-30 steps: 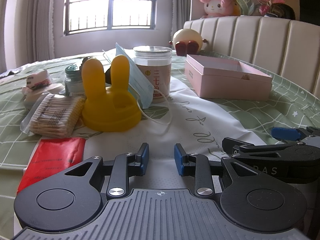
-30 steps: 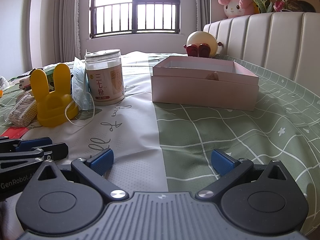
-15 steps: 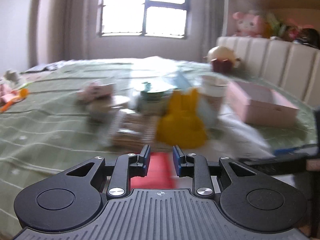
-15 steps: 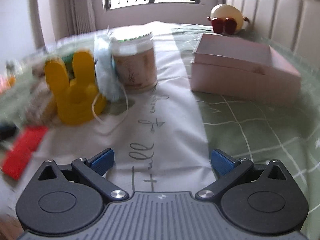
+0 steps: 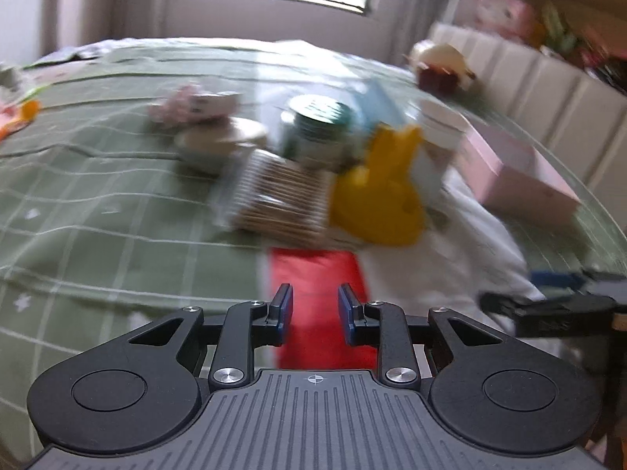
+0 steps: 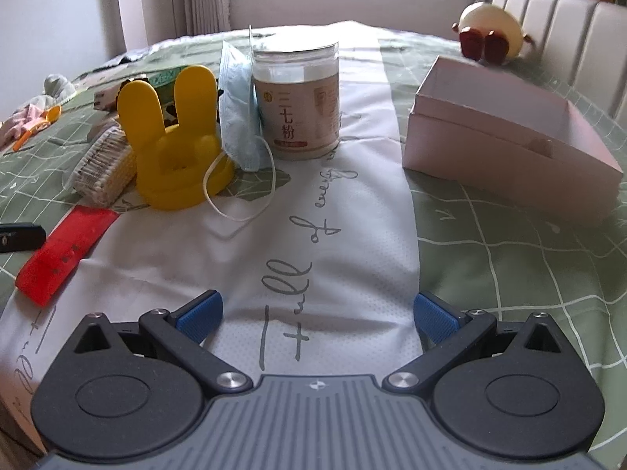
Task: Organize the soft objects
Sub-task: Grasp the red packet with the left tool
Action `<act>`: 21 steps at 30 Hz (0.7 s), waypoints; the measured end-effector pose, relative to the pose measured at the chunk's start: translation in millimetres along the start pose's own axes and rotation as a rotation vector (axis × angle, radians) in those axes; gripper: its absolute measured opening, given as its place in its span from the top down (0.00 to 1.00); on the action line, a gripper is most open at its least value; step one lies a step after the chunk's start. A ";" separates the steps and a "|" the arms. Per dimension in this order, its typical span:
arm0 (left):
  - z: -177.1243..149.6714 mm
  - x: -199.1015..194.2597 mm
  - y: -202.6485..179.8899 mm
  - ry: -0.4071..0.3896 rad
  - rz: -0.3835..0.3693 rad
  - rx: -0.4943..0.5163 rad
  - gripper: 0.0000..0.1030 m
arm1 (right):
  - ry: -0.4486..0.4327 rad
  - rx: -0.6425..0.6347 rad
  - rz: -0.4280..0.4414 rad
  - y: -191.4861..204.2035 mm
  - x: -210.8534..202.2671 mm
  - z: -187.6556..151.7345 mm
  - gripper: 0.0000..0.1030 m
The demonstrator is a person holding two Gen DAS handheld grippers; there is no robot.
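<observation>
A yellow rabbit-shaped soft holder (image 6: 174, 145) stands on the bed, with a blue face mask (image 6: 237, 107) leaning between it and a clear jar (image 6: 296, 98). A bag of cotton swabs (image 6: 104, 164) and a flat red packet (image 6: 64, 254) lie to its left. The left wrist view is blurred; there my left gripper (image 5: 315, 311) hovers over the red packet (image 5: 317, 274), jaws a little apart and empty, with the yellow holder (image 5: 380, 199) ahead. My right gripper (image 6: 315, 313) is wide open and empty above a white cloth (image 6: 313, 243).
An open pink box (image 6: 505, 133) sits at the right. A green-lidded jar (image 5: 317, 133) and small pink and white items (image 5: 196, 105) lie behind the swabs. A round plush (image 6: 490, 35) rests by the padded headboard. The green checked bedspread (image 6: 529, 274) surrounds everything.
My left gripper has swung left and now points over the red packet. My right gripper has moved forward and left over the white cloth. Neither gripper's opening has changed.
</observation>
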State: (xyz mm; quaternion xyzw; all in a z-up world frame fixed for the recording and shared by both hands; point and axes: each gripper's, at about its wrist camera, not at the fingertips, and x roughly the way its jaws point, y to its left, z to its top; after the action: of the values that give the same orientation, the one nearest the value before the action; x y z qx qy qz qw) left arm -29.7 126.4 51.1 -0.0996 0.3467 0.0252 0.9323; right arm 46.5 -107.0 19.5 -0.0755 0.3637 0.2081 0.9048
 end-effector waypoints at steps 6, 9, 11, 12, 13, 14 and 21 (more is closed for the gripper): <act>-5.8 23.6 -33.7 0.100 -0.003 0.171 0.46 | 0.023 0.003 0.031 -5.8 0.2 2.4 0.00; -5.0 27.2 -39.5 0.130 -0.079 0.196 0.28 | 0.012 -0.013 0.028 -4.1 0.7 -0.1 0.00; -6.5 25.5 -41.3 0.126 -0.088 0.203 0.27 | 0.003 -0.012 0.032 -5.0 0.1 -1.6 0.00; -7.1 22.0 -40.4 0.099 -0.083 0.194 0.29 | 0.000 -0.011 0.033 -5.2 -0.4 -1.9 0.00; -5.8 17.3 -38.3 0.073 -0.073 0.185 0.29 | -0.006 -0.009 0.033 -5.2 -0.8 -2.7 0.00; -5.2 13.1 -37.1 0.041 -0.049 0.183 0.30 | -0.011 -0.010 0.031 -4.8 -1.2 -3.3 0.00; 1.1 35.8 -35.4 0.094 0.038 0.152 0.29 | -0.030 -0.009 0.035 -5.0 -2.7 -6.4 0.00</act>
State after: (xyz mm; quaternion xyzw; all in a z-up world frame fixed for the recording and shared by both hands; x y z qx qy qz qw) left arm 2.2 91.1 34.5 -0.0228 0.3930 0.0116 0.9192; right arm 42.9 -114.2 16.7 -0.0701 0.3503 0.2267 0.9061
